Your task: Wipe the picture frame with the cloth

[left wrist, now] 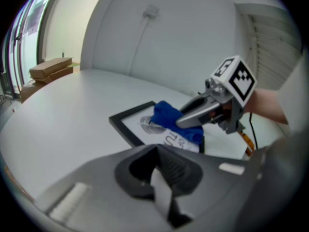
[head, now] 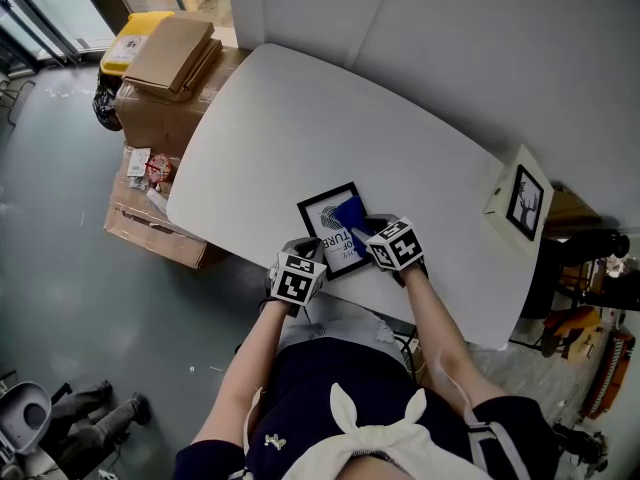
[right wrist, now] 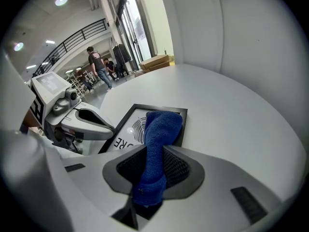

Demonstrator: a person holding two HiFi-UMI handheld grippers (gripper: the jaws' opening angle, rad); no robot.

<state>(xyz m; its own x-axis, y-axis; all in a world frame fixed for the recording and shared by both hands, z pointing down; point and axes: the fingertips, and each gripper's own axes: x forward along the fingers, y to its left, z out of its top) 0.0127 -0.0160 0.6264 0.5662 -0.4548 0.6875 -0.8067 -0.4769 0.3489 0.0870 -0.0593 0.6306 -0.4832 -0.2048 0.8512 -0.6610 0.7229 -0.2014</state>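
Observation:
A black picture frame point(head: 322, 226) with a white print lies flat near the front edge of the white table point(head: 300, 118). My right gripper point(head: 365, 230) is shut on a blue cloth point(head: 350, 212) and holds it down on the frame's glass. In the right gripper view the cloth point(right wrist: 161, 127) runs from between the jaws onto the frame point(right wrist: 159, 107). My left gripper point(head: 308, 249) is shut, with its tips at the frame's near left edge. The left gripper view shows the frame point(left wrist: 126, 123), the cloth point(left wrist: 166, 115) and the right gripper point(left wrist: 179, 123). Whether the left gripper point(left wrist: 157, 170) touches the frame is hidden.
A second small framed picture point(head: 524, 200) stands at the table's right edge. Cardboard boxes point(head: 165, 63) and a yellow bin point(head: 135, 30) sit on the floor past the table's left end. People point(right wrist: 98, 65) walk far off in the right gripper view.

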